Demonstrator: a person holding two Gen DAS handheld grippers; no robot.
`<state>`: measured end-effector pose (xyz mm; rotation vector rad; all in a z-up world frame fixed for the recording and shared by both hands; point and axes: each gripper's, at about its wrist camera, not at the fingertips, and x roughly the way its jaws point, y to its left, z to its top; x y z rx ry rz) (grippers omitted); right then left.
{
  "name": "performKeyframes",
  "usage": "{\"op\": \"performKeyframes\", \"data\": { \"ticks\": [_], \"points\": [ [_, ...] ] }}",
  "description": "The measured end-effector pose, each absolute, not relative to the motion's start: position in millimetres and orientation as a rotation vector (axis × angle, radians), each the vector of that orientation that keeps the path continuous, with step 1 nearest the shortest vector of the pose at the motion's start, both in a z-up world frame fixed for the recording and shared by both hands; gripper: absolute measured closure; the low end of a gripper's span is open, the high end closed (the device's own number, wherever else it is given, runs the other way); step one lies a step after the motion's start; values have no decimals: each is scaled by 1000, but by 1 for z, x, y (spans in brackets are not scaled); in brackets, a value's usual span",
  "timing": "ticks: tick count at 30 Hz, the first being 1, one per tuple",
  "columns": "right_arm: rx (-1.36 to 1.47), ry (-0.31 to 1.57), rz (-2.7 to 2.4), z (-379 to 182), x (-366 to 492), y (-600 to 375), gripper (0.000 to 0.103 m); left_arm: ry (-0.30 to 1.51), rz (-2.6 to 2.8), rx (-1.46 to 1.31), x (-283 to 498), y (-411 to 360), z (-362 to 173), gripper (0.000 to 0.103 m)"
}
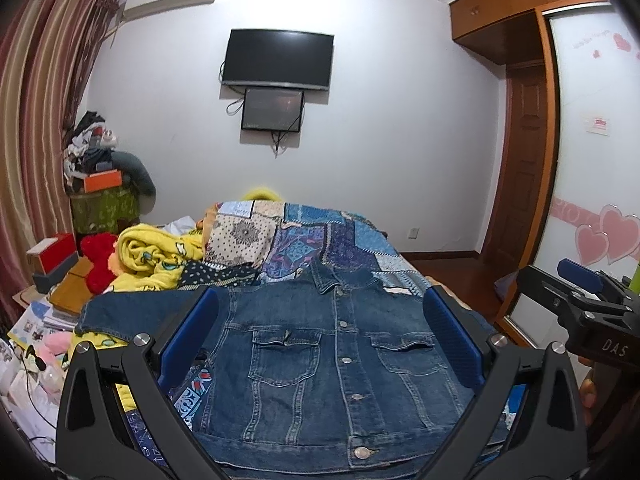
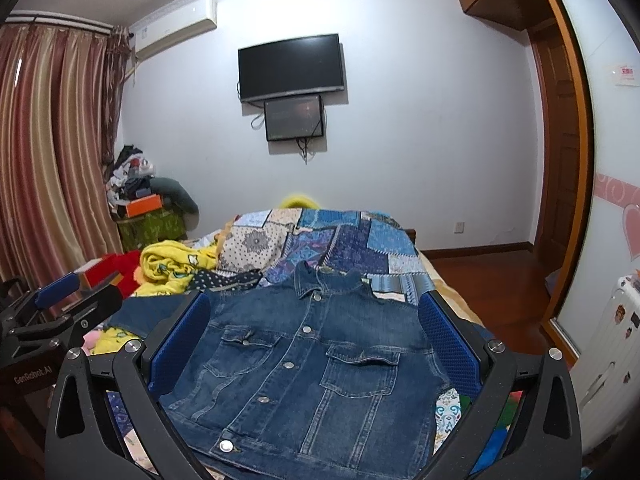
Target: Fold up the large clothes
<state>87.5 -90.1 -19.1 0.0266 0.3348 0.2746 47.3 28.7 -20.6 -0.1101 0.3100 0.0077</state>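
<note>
A blue denim jacket point(image 1: 320, 356) lies flat, front up and buttoned, on the patchwork bedspread point(image 1: 320, 236). Its left sleeve point(image 1: 120, 316) stretches out to the left. It also shows in the right wrist view point(image 2: 312, 364). My left gripper point(image 1: 320, 336) is open and empty, held above the jacket's lower half. My right gripper point(image 2: 312, 340) is open and empty too, beside it. The right gripper shows at the right edge of the left wrist view point(image 1: 580, 304). The left gripper shows at the left edge of the right wrist view point(image 2: 60, 304).
A yellow blanket point(image 1: 160, 256) and a red plush toy point(image 1: 100, 256) lie left of the jacket. Boxes and papers point(image 1: 52, 280) crowd the left side. A wooden floor point(image 2: 492, 280) and a wardrobe point(image 2: 568, 160) are to the right. A television point(image 1: 278, 60) hangs on the far wall.
</note>
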Motion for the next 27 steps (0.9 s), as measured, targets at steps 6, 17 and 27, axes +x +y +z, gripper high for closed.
{"op": "performKeyframes", "data": {
  "ticks": [6,17,27],
  "points": [
    [4,403,275,-32,115,-78,0,370,37,-148,80,57,-39,0],
    [-40,617,283,-85,189,-45,0,576,286,-230,152,155,-121,0],
    [-33,808,218,-135,242,-40,0,794,342,-375,203,268,-198,0]
  ]
}}
